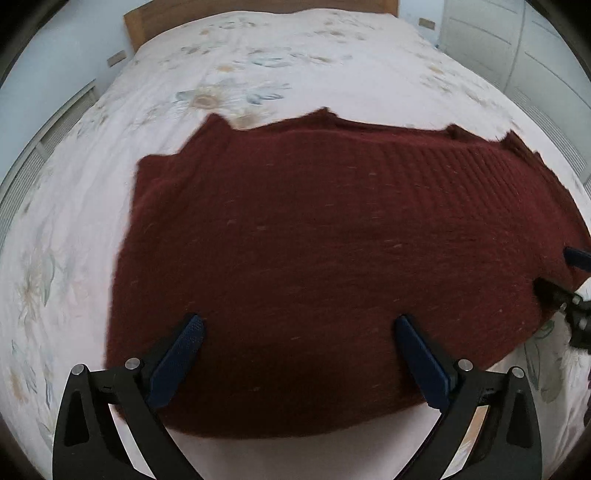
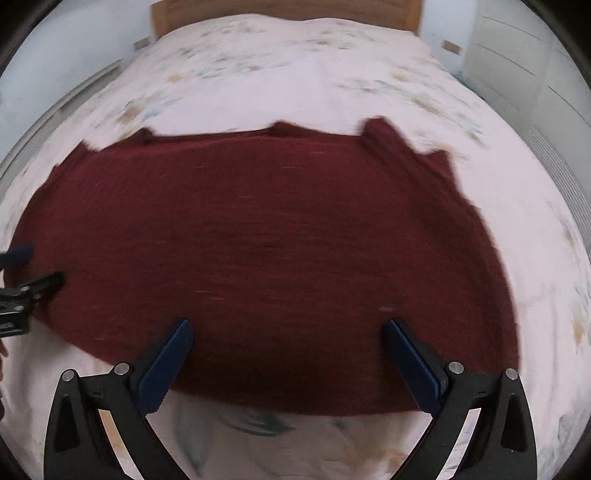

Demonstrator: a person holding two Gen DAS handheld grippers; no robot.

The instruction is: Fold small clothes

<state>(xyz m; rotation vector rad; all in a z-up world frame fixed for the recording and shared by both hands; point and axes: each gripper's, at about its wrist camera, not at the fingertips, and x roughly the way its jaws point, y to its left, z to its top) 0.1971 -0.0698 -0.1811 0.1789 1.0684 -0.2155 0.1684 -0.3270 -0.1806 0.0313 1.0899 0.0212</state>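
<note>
Spreading across most of the floral white bedsheet (image 1: 258, 74), the dark-red knitted sweater (image 1: 314, 240) lies flat w/ its near hem just under both my claws. Biggest risk imo: thick knit bunches or drags on the soft sheet if I pinch only the top layer, so the fold goes crooked. Wooden headboard (image 2: 288, 11) and white wardrobe (image 2: 535, 74) sit well apart, nothing blocks. Left gripper (image 1: 299, 328) and right gripper (image 2: 288, 332) both spread wide, holding nothing.

Fuzzy maroon knit sweater (image 1: 332, 258) on smooth floral cotton bedspread (image 1: 258, 66).
</note>
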